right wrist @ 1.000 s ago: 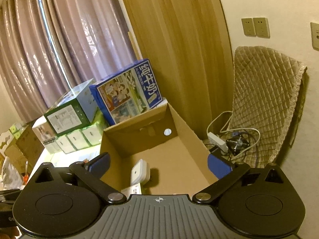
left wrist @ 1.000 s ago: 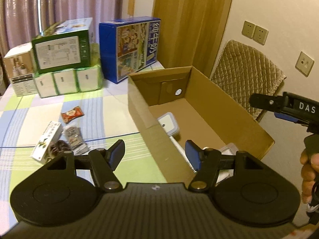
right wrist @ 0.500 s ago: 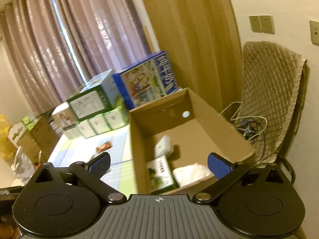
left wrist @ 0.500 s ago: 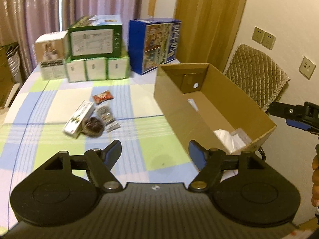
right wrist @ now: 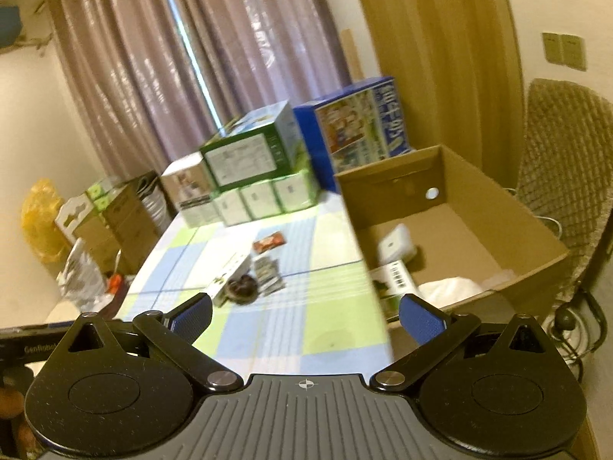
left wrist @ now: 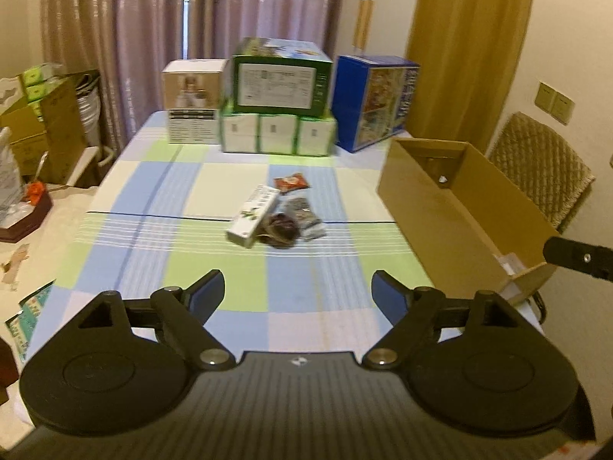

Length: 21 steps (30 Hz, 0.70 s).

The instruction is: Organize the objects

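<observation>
— Two grippers, left [left wrist: 297,291] and right [right wrist: 304,316]?
— Both spread wide, empty, above checked table [left wrist: 153,191].
— Cardboard box [left wrist: 459,207]?
— At right edge, partly filled.
— Small packets [left wrist: 279,214]?
— Clustered mid-table, well apart from box.

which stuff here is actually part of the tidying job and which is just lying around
Part of the job:
- cardboard box, already holding a few items
- white carton
- red packet
- dark round item
- grey packet
- left tongs and right tongs, both open

Just lying about:
- stacked boxes
- blue box
- chair
</observation>
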Motion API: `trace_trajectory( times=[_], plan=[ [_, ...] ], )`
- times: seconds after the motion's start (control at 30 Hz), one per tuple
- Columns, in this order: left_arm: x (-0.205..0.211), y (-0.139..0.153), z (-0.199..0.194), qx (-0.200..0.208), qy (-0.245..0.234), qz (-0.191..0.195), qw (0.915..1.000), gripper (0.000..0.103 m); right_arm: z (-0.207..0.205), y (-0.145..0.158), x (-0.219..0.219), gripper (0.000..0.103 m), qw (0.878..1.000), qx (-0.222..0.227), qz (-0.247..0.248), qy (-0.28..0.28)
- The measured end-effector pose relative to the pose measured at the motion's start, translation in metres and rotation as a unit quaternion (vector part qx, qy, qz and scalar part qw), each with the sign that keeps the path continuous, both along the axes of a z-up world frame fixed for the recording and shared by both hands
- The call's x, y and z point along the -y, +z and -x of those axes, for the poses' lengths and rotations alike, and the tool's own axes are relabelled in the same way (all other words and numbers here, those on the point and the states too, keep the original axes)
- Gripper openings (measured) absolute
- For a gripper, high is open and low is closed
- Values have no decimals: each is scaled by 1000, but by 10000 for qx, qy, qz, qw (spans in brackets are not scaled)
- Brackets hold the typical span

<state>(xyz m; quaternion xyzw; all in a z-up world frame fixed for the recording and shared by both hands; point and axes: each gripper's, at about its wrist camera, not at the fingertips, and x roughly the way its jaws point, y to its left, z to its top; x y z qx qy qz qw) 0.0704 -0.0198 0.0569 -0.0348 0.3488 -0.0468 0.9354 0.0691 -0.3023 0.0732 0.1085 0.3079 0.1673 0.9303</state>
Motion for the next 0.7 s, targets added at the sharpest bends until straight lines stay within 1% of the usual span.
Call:
trace_trajectory(
  times=[0.17,0.37,0.7],
  plan=[
    [-20,-1,6,-35,140,-46,9999,87,1,-7,-20,101,9998,-81,70,159],
    [-37,-3,9,-54,275,-44,9996,89,2,-13,-37,101,9993,-125,147,311],
    [-49,-9,5,-107,354,-59,9993,93,-3,-20,-50,101,9985,-154,282,447]
  ],
)
